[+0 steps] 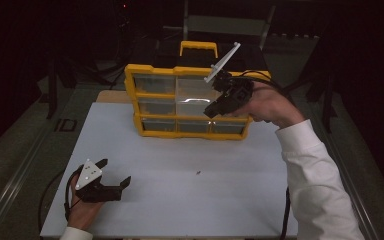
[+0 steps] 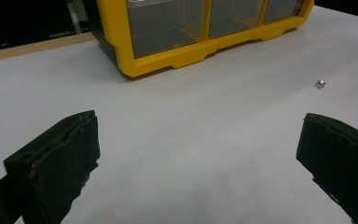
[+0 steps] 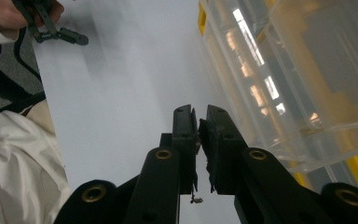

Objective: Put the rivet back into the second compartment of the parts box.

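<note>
High view, two claws (image 1: 115, 172) (image 1: 211, 111), one organizer (image 1: 190, 102), one nut (image 1: 199, 173)

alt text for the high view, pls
The right gripper, jaws shut, is held up against the clear drawers of a yellow organizer standing on a white table. The left gripper rests open at the near left; a small nut lies mid-table.

We see a glossy yellow plastic organizer (image 1: 190, 102) with clear, shiny drawers (image 2: 168, 23). The surface (image 1: 180, 170) looks matt and smooth. The jaws are matt black.
</note>
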A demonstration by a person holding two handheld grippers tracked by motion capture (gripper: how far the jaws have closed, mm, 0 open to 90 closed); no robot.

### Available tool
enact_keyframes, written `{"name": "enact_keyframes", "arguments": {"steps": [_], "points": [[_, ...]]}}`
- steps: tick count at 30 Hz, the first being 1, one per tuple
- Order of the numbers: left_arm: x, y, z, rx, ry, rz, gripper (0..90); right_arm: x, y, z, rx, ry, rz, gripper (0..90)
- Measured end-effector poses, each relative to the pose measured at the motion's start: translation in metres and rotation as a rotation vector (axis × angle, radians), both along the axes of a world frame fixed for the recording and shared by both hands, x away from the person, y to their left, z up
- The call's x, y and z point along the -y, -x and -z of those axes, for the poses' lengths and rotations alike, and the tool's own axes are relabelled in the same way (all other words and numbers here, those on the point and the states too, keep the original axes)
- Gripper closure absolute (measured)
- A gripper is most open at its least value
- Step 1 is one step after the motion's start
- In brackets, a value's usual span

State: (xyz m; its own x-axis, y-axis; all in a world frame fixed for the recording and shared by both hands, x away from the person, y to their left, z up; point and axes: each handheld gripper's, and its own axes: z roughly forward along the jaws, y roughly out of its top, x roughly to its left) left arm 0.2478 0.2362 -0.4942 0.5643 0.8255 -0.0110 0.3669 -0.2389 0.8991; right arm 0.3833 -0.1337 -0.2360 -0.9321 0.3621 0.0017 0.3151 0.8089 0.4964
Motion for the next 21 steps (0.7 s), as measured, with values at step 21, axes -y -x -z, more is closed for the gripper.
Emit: {"name": "enact_keyframes", "arguments": {"steps": [21], "points": [[0.000,0.000,0.000,-0.001,0.001,0.001,0.2,-0.001,-0.018,-0.028,0.016,-0.062,0.081,82.7]]}}
